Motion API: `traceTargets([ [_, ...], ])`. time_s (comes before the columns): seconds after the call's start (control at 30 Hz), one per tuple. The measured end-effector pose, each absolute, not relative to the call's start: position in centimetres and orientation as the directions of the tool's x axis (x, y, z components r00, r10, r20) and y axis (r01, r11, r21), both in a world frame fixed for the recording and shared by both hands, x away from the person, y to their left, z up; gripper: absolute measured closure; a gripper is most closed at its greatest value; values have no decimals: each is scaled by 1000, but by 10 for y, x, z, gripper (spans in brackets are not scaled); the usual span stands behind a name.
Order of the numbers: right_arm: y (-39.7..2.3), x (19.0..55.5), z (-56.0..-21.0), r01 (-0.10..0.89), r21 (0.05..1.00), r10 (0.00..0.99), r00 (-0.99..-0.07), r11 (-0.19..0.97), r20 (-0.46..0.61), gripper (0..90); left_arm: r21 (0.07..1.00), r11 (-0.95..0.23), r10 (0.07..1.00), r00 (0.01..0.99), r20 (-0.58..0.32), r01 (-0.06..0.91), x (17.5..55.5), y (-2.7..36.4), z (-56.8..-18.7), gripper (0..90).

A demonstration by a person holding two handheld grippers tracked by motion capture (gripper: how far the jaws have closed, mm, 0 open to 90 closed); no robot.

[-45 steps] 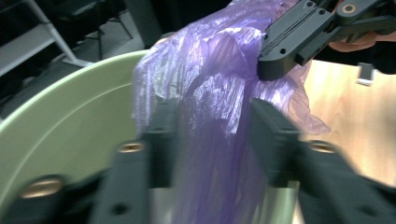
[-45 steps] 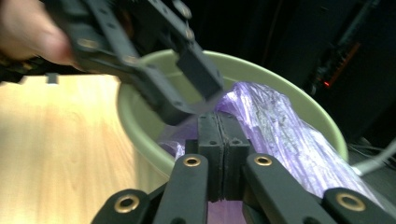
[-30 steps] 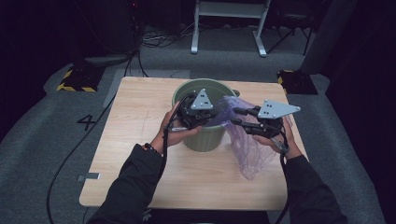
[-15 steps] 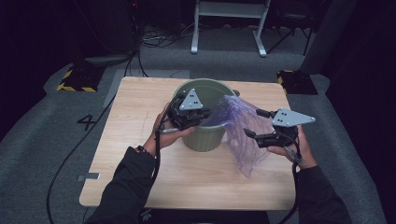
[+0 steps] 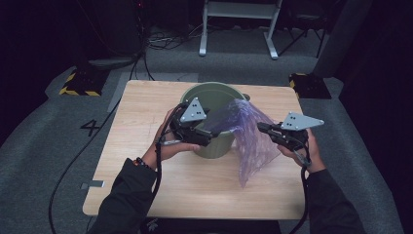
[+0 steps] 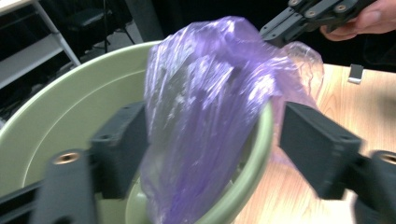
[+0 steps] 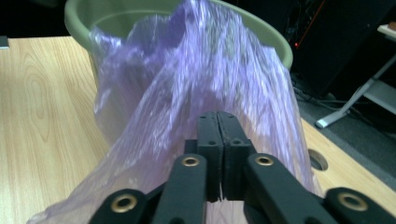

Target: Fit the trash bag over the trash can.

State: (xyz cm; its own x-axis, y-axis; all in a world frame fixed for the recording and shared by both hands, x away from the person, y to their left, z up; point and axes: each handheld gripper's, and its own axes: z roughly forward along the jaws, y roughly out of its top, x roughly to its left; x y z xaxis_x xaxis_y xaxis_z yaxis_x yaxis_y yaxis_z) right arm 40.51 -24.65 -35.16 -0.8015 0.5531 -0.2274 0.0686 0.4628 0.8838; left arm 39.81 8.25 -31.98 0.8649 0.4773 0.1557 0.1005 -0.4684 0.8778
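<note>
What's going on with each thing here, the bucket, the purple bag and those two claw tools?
Green bucket: upright on the table, bag draped over its rim.
Purple bag: half in the bucket, half hanging outside.
Left gripper: jaws just opened, straddling bag and rim.
Right gripper: jaws just closed, pinching the bag.

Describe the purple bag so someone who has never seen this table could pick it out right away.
On the wooden table stands a green bucket. Draped over its rim on the right gripper's side, spilling down onto the tabletop, is the purple bag. It is the one thin, crinkly, see-through thing there.
</note>
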Motion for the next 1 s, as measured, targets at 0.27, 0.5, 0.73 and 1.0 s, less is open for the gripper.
traceTargets([
  [0.27, -247, 411, -349, 101, 896, 566, -804, 433, -183, 319, 887, -453, 466, 873, 146, 93, 390, 82, -318, 171],
  [0.5, -244, 426, -365, 188, 863, 599, -785, 468, -154, 498, 898, -430, 475, 869, 140, 90, 384, 93, -322, 171],
  [0.73, -242, 423, -360, 125, 872, 552, -813, 474, -184, 891, 897, -431, 472, 871, 136, 94, 379, 94, -324, 171],
  [1.0, -234, 419, -336, 76, 890, 544, -814, 449, -205, 884, 894, -444, 441, 884, 154, 66, 373, 83, -323, 172],
])
